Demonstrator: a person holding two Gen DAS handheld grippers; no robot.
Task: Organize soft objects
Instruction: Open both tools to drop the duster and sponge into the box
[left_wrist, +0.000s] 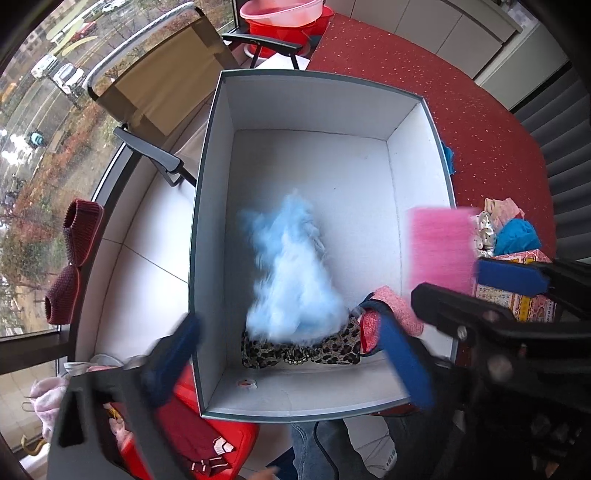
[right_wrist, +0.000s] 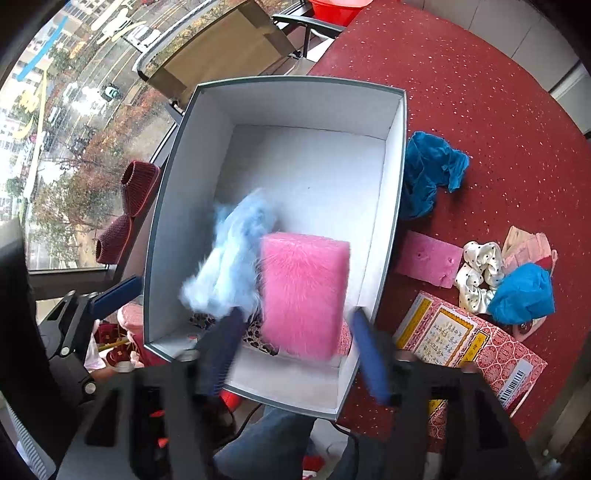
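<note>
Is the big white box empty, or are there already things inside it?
Not empty. The box holds a leopard-print cloth, with blue fluff blurred above it.

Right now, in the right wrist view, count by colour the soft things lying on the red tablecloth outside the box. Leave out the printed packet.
Blue: 2 (crumpled cloth, bundle)
Pink: 2 (pad, pale folded cloth)
White with dark dots: 1 (scrunchie)
Total: 5

Blue fluff (right_wrist: 232, 254) and pink fluff (right_wrist: 304, 291) inside box (right_wrist: 391, 206).
</note>
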